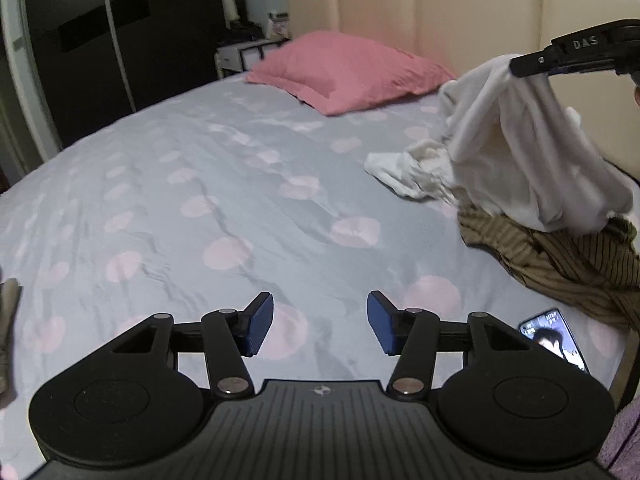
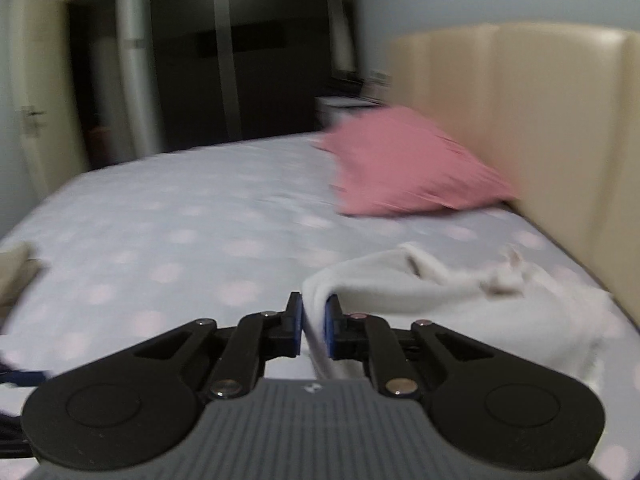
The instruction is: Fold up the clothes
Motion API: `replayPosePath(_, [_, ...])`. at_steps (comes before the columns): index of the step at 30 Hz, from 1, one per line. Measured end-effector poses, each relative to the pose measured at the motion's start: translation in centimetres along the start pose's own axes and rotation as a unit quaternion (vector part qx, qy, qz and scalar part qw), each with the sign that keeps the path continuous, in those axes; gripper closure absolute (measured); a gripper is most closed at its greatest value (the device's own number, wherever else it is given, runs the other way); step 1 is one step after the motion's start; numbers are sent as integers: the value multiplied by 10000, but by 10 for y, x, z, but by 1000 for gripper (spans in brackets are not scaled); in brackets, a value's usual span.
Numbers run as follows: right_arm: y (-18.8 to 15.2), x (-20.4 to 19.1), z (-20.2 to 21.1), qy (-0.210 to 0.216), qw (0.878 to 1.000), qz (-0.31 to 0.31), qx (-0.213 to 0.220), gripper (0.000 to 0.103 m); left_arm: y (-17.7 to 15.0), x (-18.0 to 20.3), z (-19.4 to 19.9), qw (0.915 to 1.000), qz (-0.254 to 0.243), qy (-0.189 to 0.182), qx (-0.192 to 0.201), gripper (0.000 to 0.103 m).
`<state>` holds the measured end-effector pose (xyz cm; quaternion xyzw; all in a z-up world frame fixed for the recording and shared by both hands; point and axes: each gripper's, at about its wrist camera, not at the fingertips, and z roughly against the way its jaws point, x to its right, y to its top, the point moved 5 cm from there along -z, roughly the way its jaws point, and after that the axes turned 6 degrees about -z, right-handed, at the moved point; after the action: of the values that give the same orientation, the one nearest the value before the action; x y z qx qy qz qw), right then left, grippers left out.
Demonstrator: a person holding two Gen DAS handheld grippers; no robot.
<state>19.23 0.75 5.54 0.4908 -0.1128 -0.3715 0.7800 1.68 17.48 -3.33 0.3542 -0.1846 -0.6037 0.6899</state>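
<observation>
Over the bed (image 1: 208, 184) at far right, your right gripper (image 2: 313, 330) has its fingers clamped on the white garment (image 1: 532, 152); your left gripper (image 1: 320, 322) hovers with fingers apart.

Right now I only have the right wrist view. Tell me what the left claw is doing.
Observer: The left claw is open and empty, above the bed sheet.
Operator: Report what lies under the white garment.
Observer: A brown striped garment lies crumpled beneath the white garment that your right claw grips.
Operator: Name anything else nearby.
Observer: A phone with a lit screen lies on the bed sheet beside the brown striped garment.
</observation>
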Motion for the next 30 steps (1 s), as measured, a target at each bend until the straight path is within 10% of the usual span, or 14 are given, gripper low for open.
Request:
replayPosePath(12, [-12,-173,22,2559,9639,341,-646,89,-19,-69,52,9981,246,546,-110,52])
replayPosePath(21, [-17,-167,8,2301,9688,380,-843,65,-41,-94,69,9968,251,712,-280,49])
replayPosePath(30, [-26,-94,-32,1109,9886,-76,-1018,50,-42,-59,36,9990,263,31,-359,39])
